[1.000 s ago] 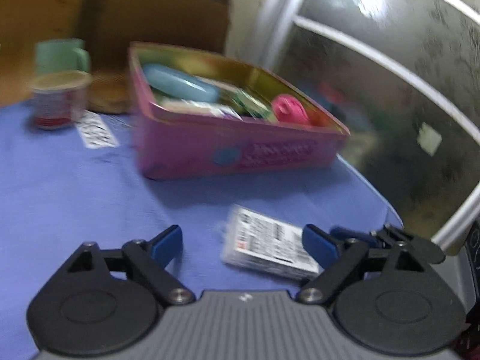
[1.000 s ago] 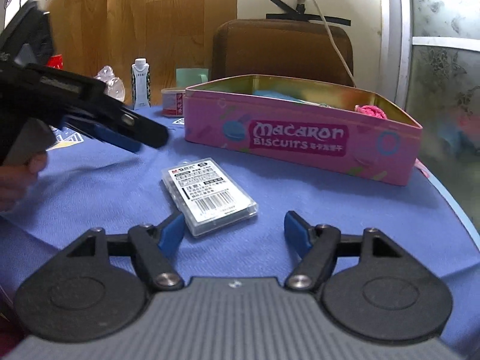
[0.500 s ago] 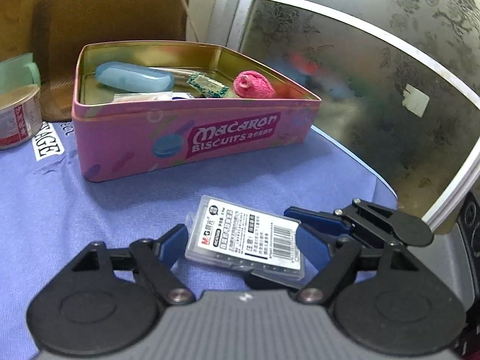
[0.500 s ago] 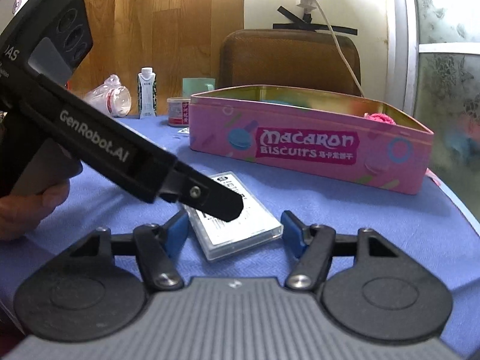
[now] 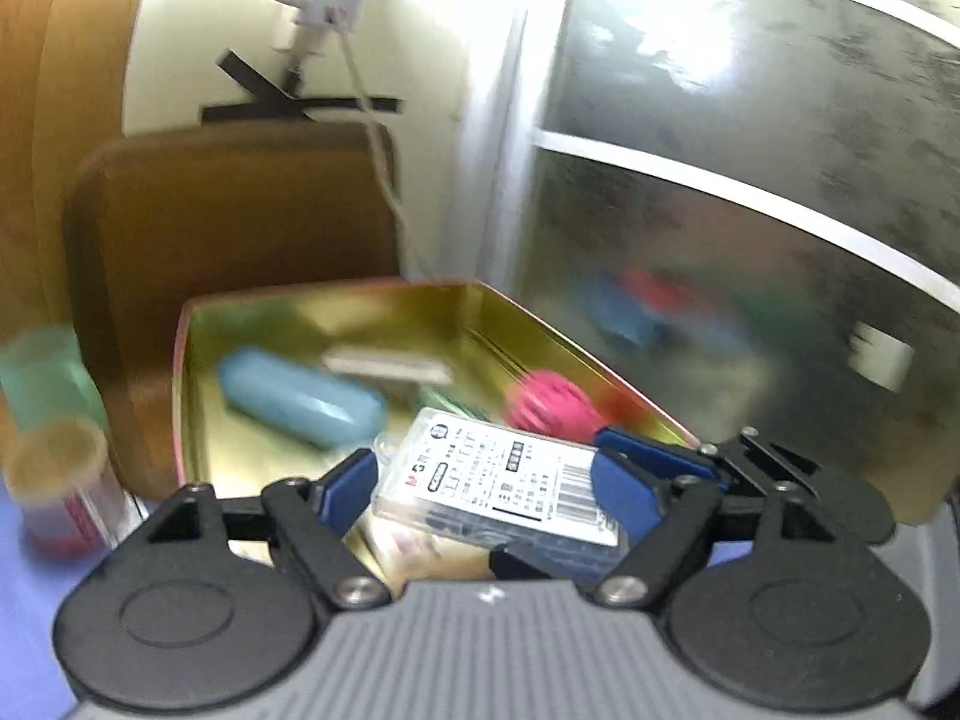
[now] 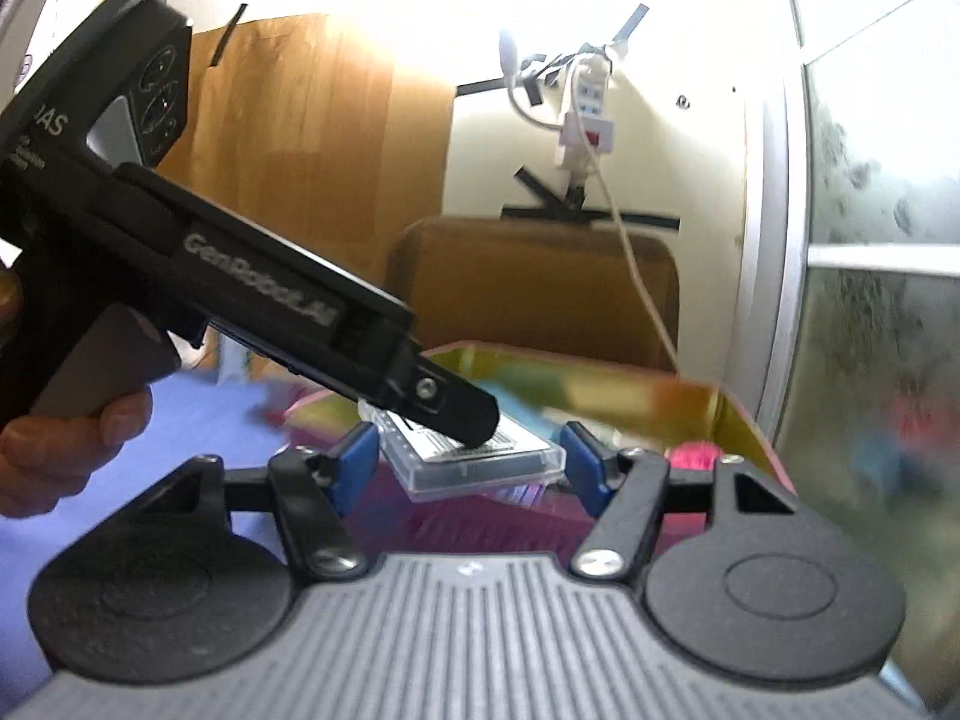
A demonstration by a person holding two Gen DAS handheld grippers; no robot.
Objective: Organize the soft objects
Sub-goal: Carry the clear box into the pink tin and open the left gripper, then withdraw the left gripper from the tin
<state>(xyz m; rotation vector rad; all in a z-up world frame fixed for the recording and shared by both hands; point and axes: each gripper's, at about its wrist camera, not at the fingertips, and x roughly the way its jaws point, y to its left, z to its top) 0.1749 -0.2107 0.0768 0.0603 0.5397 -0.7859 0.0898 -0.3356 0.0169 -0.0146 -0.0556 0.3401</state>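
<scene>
Case: I have the clear case (image 5: 498,483) lengthwise across both grippers, above the tin (image 5: 198,324).
Left gripper (image 5: 483,474): opening, case between.
Right gripper (image 6: 474,462): wide, grip unclear.

the tin (image 5: 540,324) looks like metal, its inside glossy gold and mirror-like. the small case (image 5: 498,480) is clear hard plastic with a printed paper label. the pink ball (image 5: 552,405) looks fuzzy. the desk (image 6: 198,414) wears matt purple cloth. the left claw (image 6: 441,420) is matt black plastic.
</scene>
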